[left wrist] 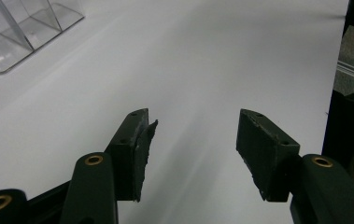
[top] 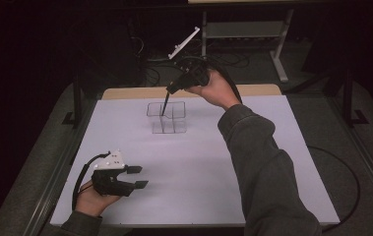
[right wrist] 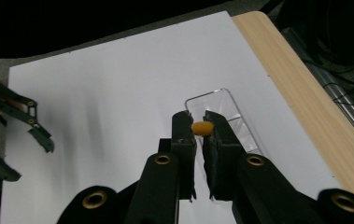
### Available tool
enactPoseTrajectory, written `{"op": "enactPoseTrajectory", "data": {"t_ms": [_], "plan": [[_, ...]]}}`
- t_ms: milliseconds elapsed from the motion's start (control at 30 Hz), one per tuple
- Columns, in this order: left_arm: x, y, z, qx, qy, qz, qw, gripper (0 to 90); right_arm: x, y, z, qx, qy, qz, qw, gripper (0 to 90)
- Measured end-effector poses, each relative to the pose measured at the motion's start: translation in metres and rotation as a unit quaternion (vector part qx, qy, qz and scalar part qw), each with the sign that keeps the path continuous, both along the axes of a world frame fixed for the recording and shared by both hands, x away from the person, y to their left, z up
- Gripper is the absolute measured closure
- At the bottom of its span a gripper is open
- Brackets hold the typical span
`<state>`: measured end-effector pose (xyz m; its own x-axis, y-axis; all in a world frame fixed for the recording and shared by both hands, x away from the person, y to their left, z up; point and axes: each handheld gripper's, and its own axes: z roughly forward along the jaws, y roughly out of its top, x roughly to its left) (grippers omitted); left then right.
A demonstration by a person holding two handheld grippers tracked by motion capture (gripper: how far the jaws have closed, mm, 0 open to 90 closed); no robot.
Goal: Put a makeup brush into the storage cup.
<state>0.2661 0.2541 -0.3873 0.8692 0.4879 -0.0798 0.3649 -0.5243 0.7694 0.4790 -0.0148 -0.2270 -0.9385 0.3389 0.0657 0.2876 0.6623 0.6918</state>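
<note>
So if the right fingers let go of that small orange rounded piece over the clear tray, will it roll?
Probably: the small orange rounded piece looks smooth and oval, so it may roll. The clear plastic compartment tray has walls that should contain it. It seems light, pinched only at the fingertips.

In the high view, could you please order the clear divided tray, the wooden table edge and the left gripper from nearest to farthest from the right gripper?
1. Clear divided tray: just below the right gripper, whose tips reach into it.
2. Wooden table edge: behind the tray, at the far side.
3. Left gripper: near-left corner of the white sheet, jaws apart.
</note>
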Motion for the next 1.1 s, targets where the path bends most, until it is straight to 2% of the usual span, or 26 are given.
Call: {"op": "enactPoseTrajectory", "data": {"t_ms": [67,100,200,433,800,933,1100], "plan": [[0.0,0.0,0.0,-0.002,0.002,0.0,1.0,43.6,0.005,-0.001,0.0,0.002,-0.002,-0.005,1.0,82.7],[0.001,0.0,-0.001,0.007,0.0,-0.005,1.0,43.5,0.006,-0.002,0.0,0.002,-0.001,-0.008,1.0,82.7],[0.001,0.0,-0.002,0.009,0.003,-0.006,0.9999,43.0,0.011,-0.002,-0.002,0.005,-0.001,-0.012,0.9999,82.7],[0.001,0.0,-0.001,0.009,-0.005,-0.003,0.9999,40.4,0.022,-0.002,-0.011,-0.005,0.005,-0.031,0.9995,82.6],[0.001,0.002,0.0,0.005,-0.005,0.006,1.0,39.0,0.028,0.001,-0.019,-0.009,0.007,-0.041,0.9991,82.6],[0.002,0.003,0.001,0.01,-0.011,0.001,0.9999,39.0,0.029,0.004,-0.022,-0.011,0.008,-0.041,0.9991,82.6],[0.002,0.003,0.0,0.008,-0.008,0.002,0.9999,38.6,0.031,0.007,-0.027,-0.014,0.014,-0.044,0.9988,82.6]]}}
